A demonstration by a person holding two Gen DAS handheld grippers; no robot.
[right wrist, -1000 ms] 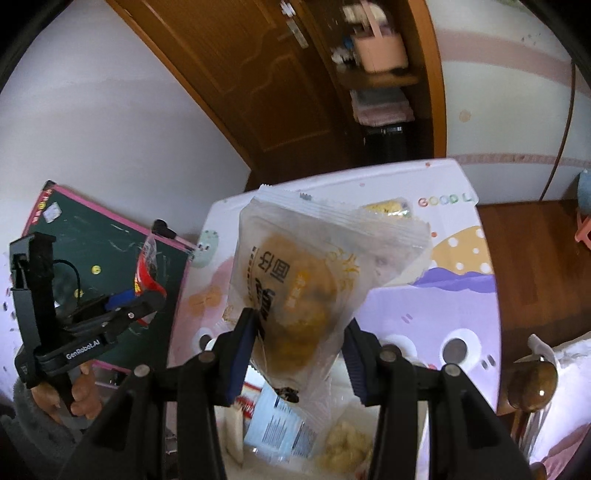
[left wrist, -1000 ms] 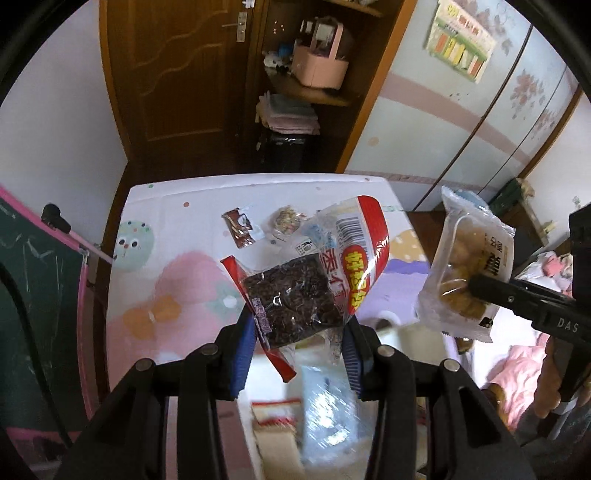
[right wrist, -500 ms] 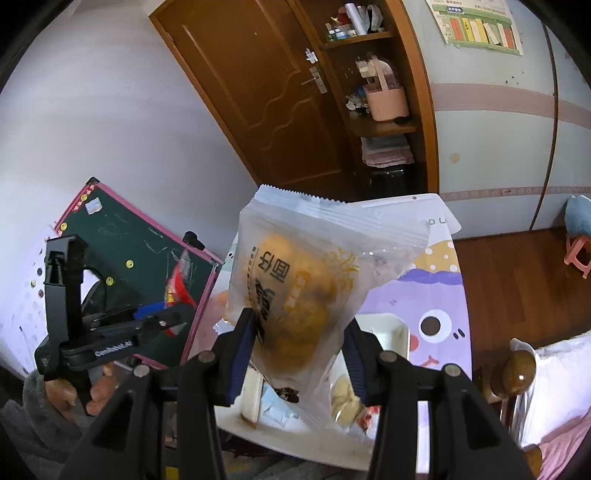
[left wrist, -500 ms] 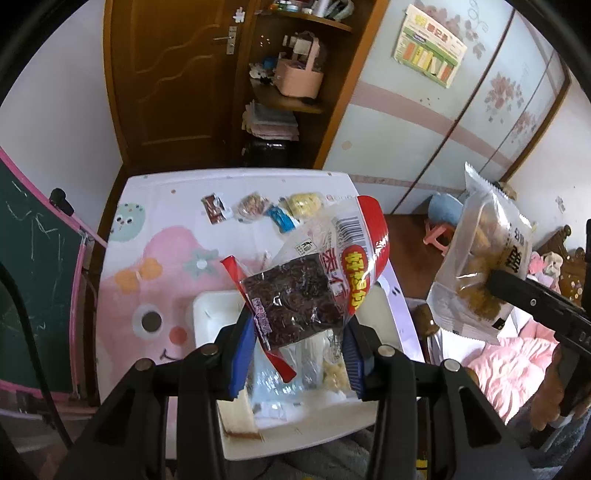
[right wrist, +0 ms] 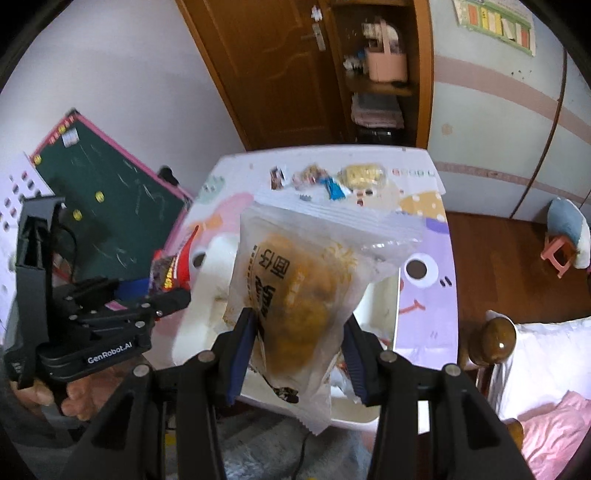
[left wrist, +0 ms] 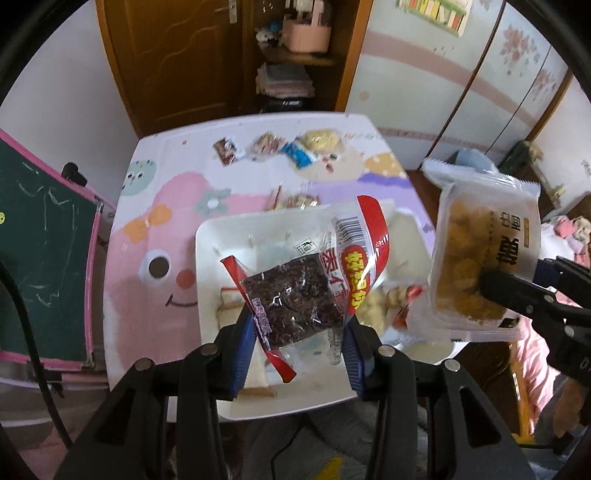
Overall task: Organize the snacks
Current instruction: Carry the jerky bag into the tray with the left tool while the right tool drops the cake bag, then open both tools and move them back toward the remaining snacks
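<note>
Left wrist view: the left tongs point(left wrist: 297, 341) grip a clear packet of dark dried fruit point(left wrist: 295, 299) with a red edge, held above a white tray point(left wrist: 207, 266) on the cartoon-printed surface point(left wrist: 147, 221). At the right, the right tongs point(left wrist: 517, 291) hold a bag of golden pastries point(left wrist: 476, 258). Small wrapped snacks point(left wrist: 295, 147) lie at the far edge.

Right wrist view: the right tongs point(right wrist: 299, 347) clamp the pastry bag point(right wrist: 295, 288) over the tray point(right wrist: 384, 302); the left tongs point(right wrist: 166, 291) carry the red-edged packet point(right wrist: 170, 269) at the left.

Brown wooden door point(left wrist: 177, 55), pink basket point(left wrist: 306, 35) on shelf, green chalkboard point(left wrist: 40, 266), small pink stool point(right wrist: 559, 254).
</note>
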